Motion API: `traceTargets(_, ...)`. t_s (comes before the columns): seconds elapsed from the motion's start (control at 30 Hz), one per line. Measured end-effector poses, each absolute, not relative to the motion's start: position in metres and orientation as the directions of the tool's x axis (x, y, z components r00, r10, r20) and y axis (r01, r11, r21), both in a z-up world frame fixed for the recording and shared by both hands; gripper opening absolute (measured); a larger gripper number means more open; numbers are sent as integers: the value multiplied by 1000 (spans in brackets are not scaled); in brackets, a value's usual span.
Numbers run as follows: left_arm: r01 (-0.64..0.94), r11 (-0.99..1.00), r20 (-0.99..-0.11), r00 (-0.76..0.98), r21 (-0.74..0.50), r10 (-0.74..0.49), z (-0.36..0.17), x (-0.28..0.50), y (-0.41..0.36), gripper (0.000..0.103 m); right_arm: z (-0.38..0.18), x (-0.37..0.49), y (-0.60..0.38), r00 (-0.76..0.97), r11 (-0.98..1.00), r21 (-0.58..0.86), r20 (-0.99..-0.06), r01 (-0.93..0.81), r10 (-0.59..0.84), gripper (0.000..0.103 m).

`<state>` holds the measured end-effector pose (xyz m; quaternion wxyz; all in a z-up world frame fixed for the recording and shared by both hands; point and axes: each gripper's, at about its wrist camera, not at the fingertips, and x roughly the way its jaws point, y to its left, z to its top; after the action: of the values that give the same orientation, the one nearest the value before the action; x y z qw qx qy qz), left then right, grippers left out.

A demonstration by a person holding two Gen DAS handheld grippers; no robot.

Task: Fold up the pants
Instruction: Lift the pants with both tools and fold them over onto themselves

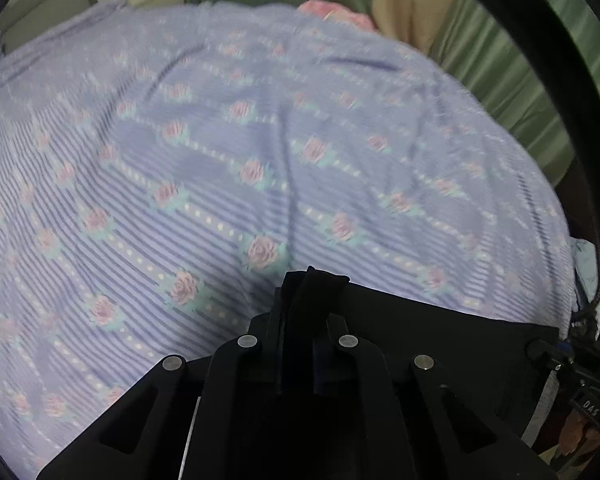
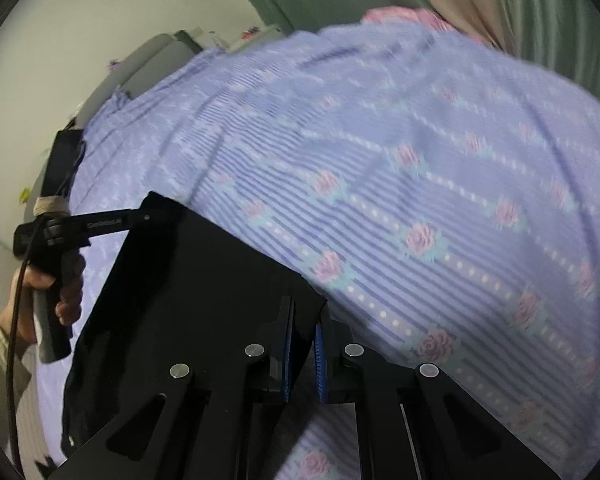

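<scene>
The black pants (image 1: 452, 332) are held stretched above a bed. My left gripper (image 1: 308, 280) is shut on one corner of the black cloth, which bunches between its fingers. In the right wrist view the pants (image 2: 188, 280) hang as a flat black sheet. My right gripper (image 2: 304, 312) is shut on the other corner, its blue pads (image 2: 287, 352) pinching the edge. The left gripper (image 2: 148, 216) also shows there at the left, held in a hand, clamped on the far corner.
The bed is covered by a purple striped bedspread (image 1: 260, 140) with pink roses. A pink pillow (image 1: 340, 12) lies at its far end. Green curtains (image 1: 520, 92) hang to the right. A grey chair (image 2: 148, 64) stands beyond the bed.
</scene>
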<state>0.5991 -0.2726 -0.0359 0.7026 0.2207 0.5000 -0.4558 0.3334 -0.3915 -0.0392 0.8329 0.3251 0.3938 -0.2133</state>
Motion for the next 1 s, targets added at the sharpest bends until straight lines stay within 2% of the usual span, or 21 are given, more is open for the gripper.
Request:
traceTargets(0.17,877,457,-857,114,-151,-502,8,589,-248,11,12,329,-371,639,765,331,-757,552,-134,9)
traceTargets(0.3,877,459,-814,163,-139,-557,48,574,-219,11,47,331,-343,640,827,235,-747,510,-183,9)
traceTargets(0.5,878,469,-768,238,-92,-595,101,558,-151,11,96,326,-285,682,891,194,-714,411,-159,9)
traceTargets(0.67,855,511,-735,286,-95,-615,131,548,-86,10,122,329,-228,708,932,201,-702,303,-79,9)
traceTargets(1.0,770,626,-720,365,-122,-590,127,533,49,10,121,342,-97,690,977,211,-713,36,129,9)
